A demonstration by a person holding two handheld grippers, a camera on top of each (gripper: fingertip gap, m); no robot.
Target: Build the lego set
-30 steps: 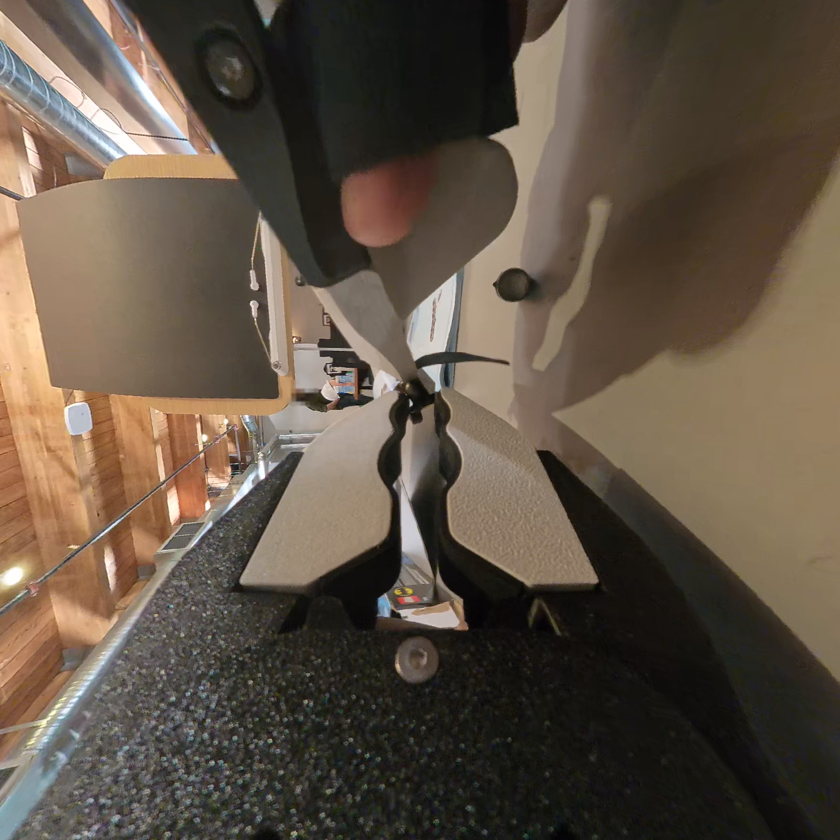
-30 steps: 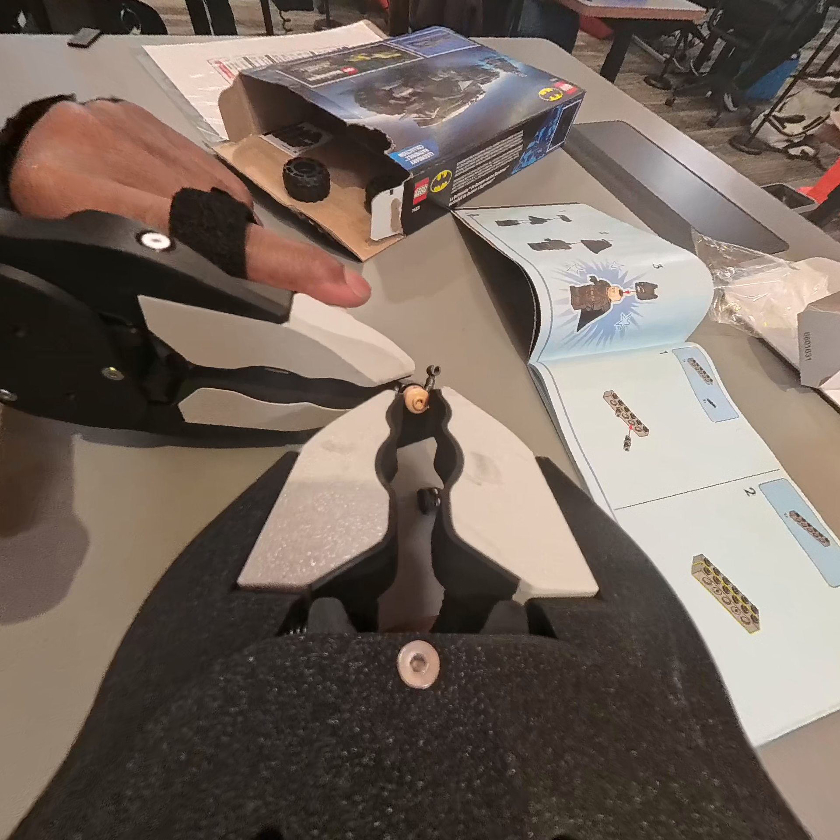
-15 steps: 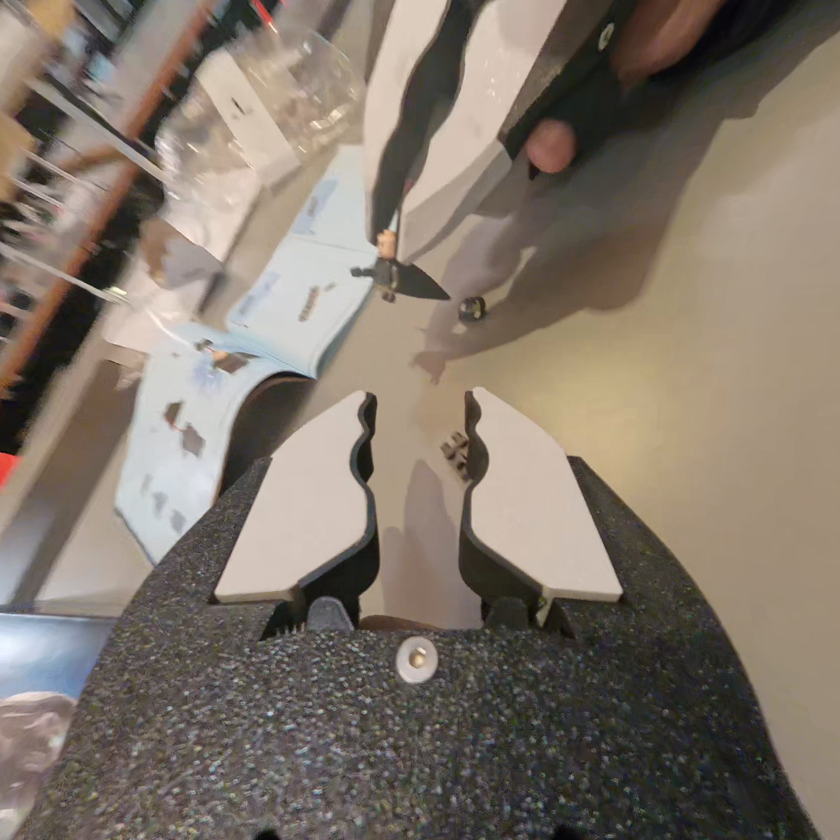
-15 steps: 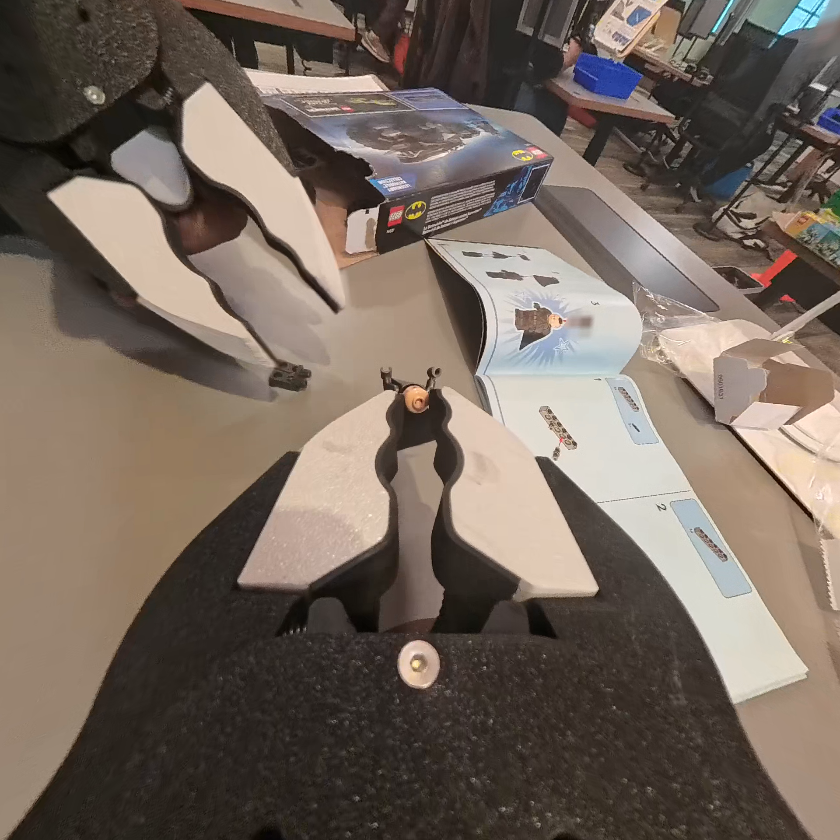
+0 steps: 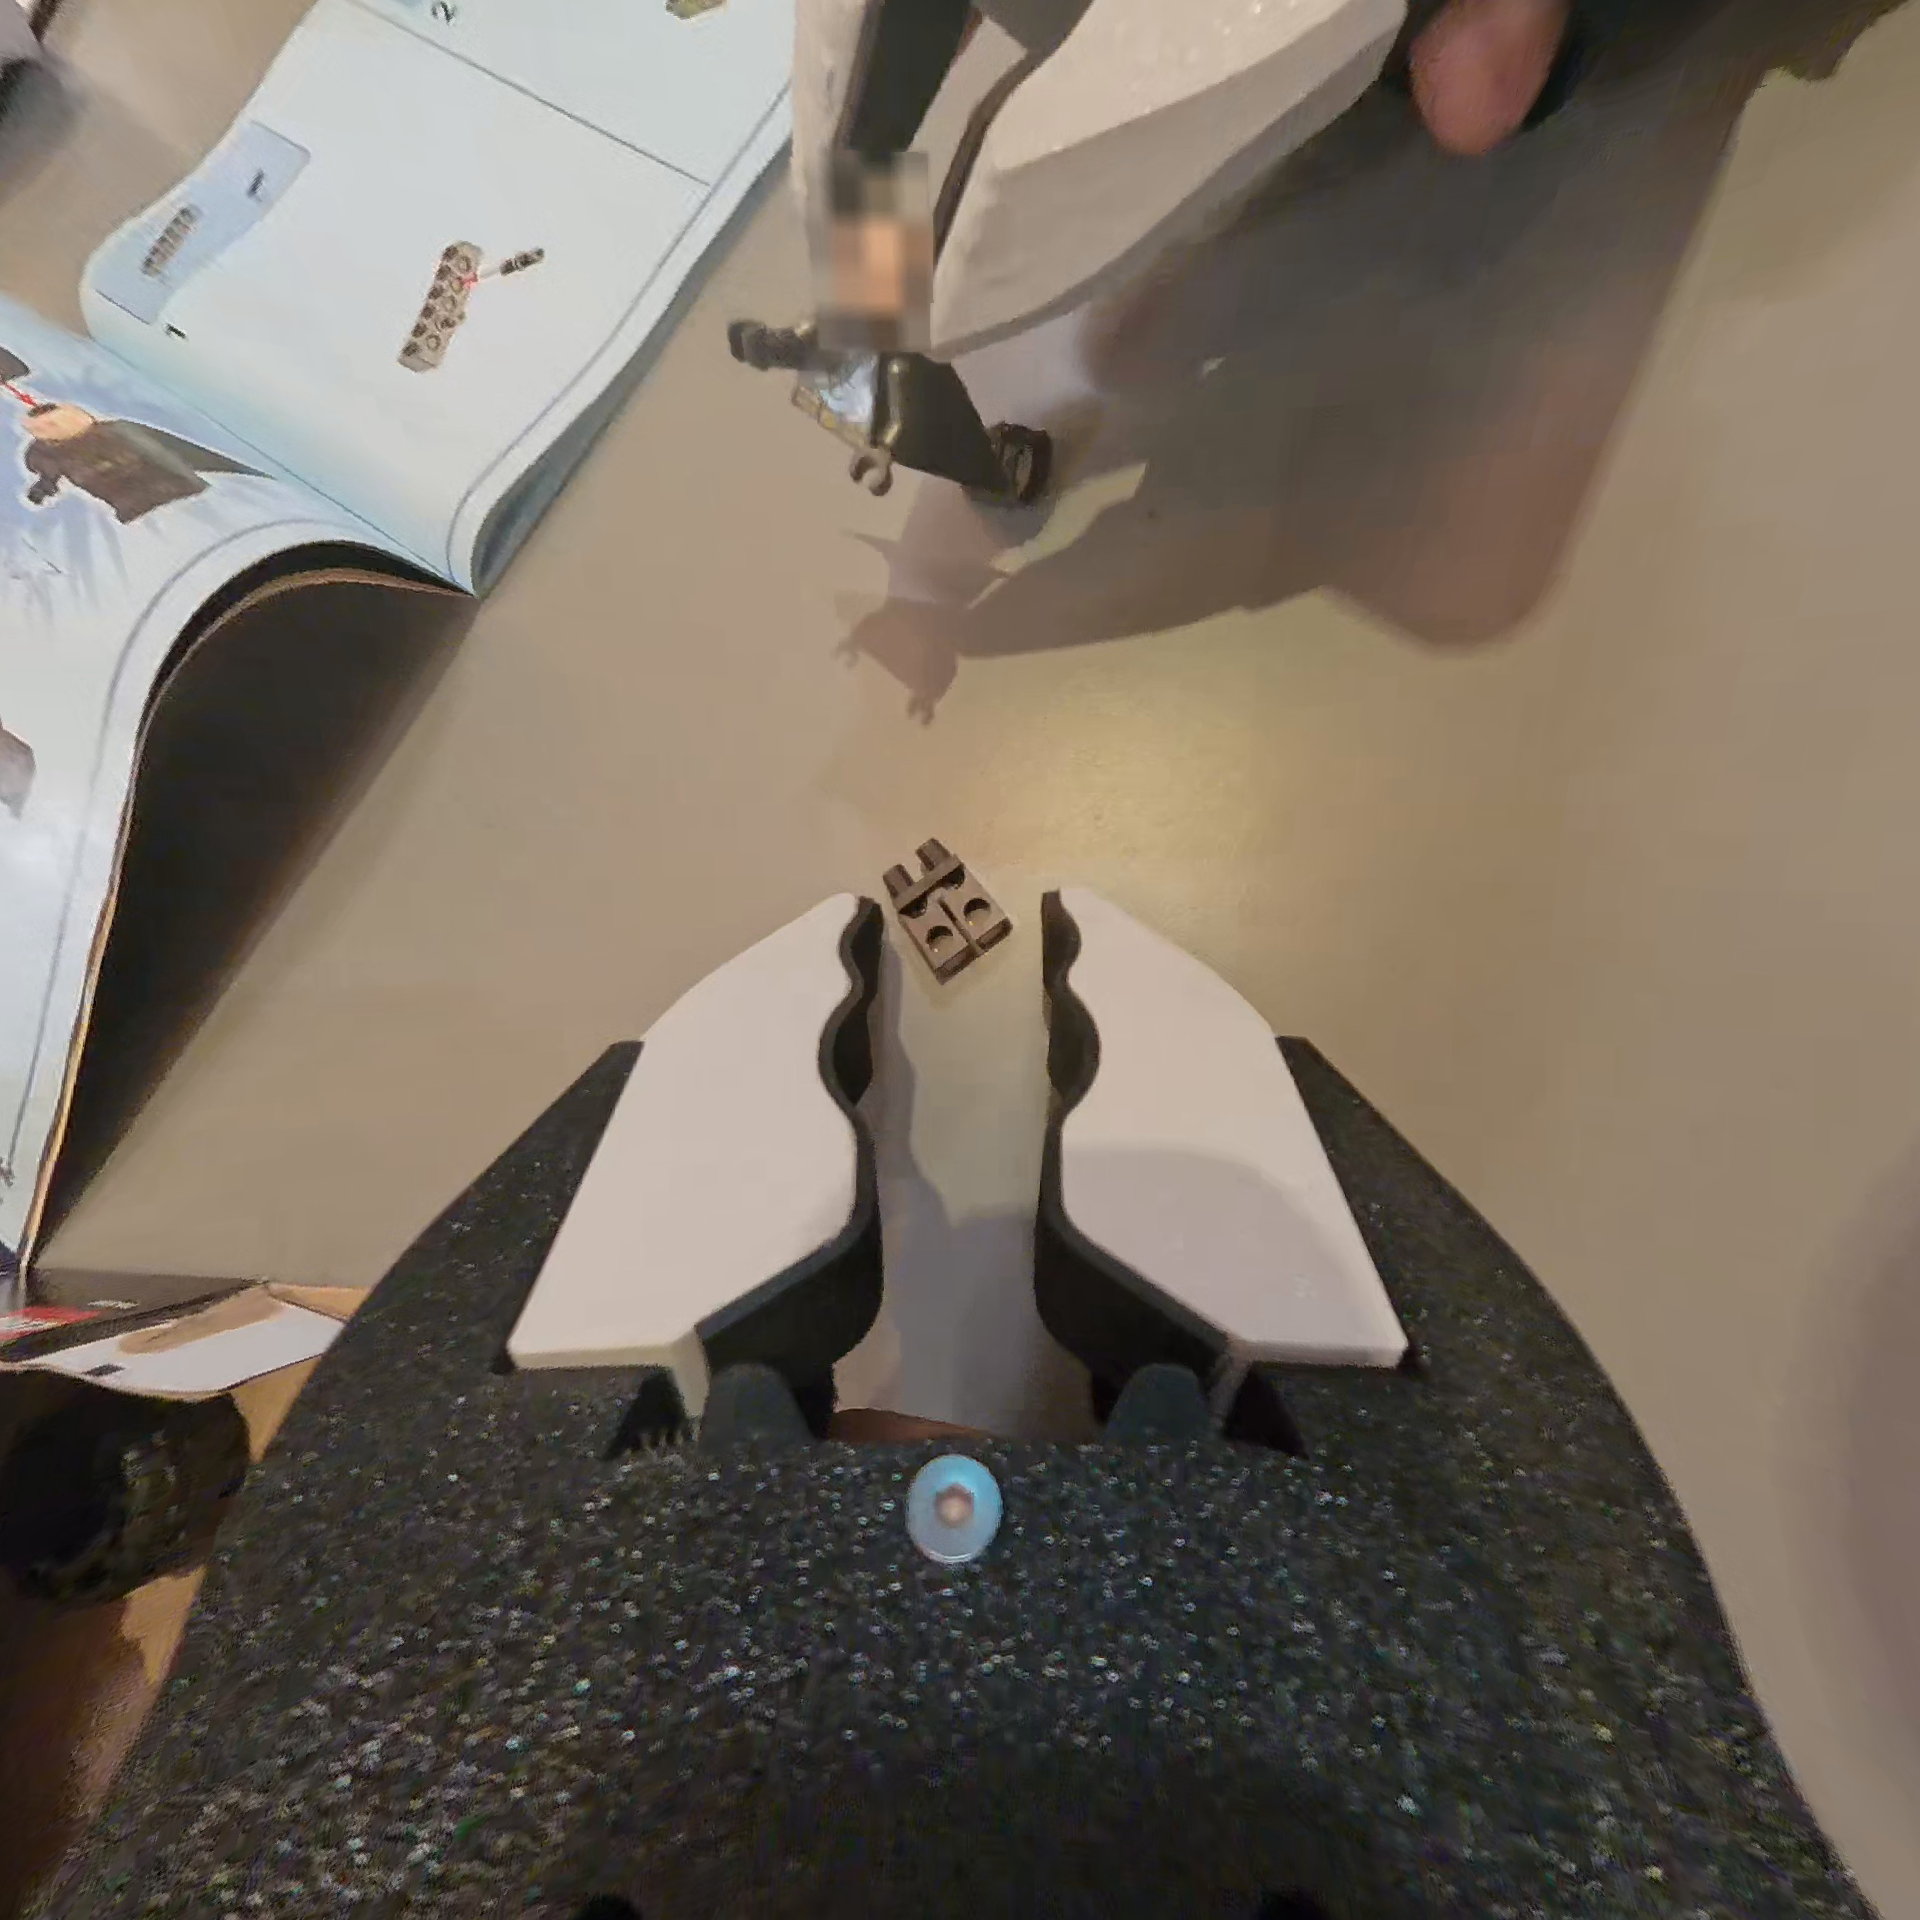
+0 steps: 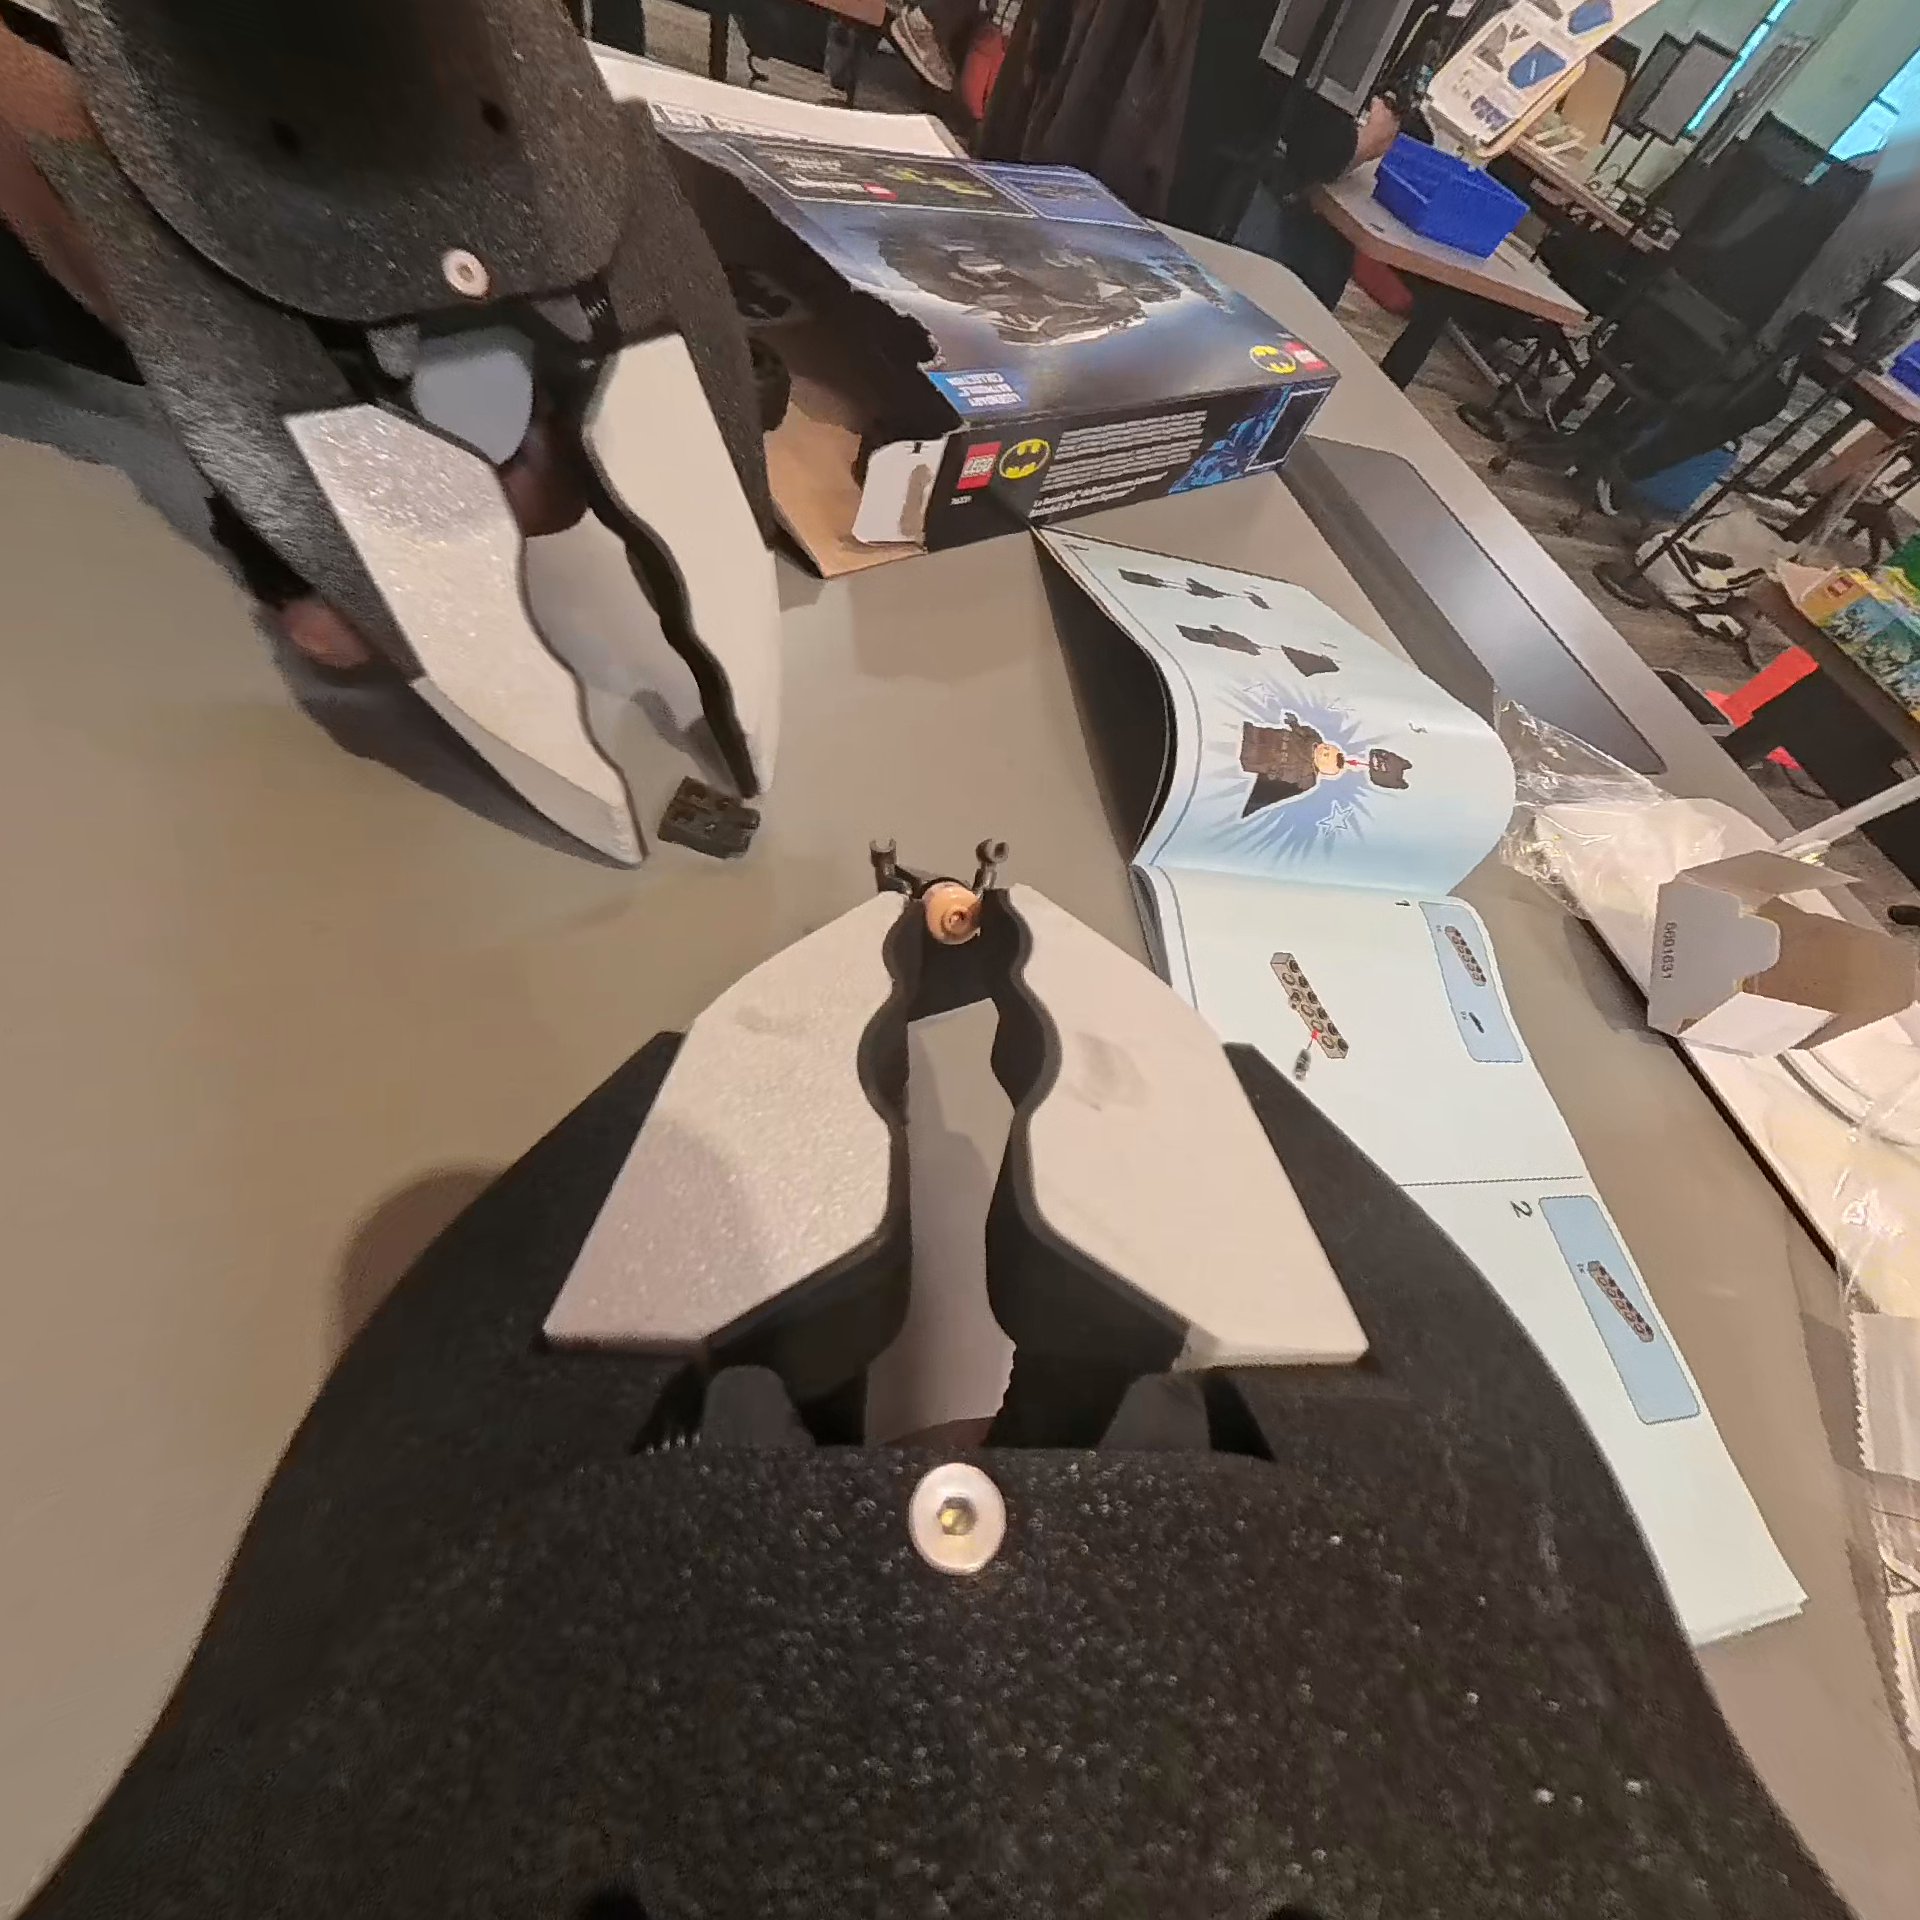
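Dark toy leg piece lay flat on the tabletop btwn the left tool's parted tips, clear of both pads. Right tool, just beside it, was clamped on a caped minifig torso w/ tan head, apparently lifted off the surface. Open instruction booklet and torn box lay beyond.

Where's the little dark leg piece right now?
The leg piece lies on the table between the open tips of the left gripper, untouched; in the right wrist view it is left of the held minifigure.
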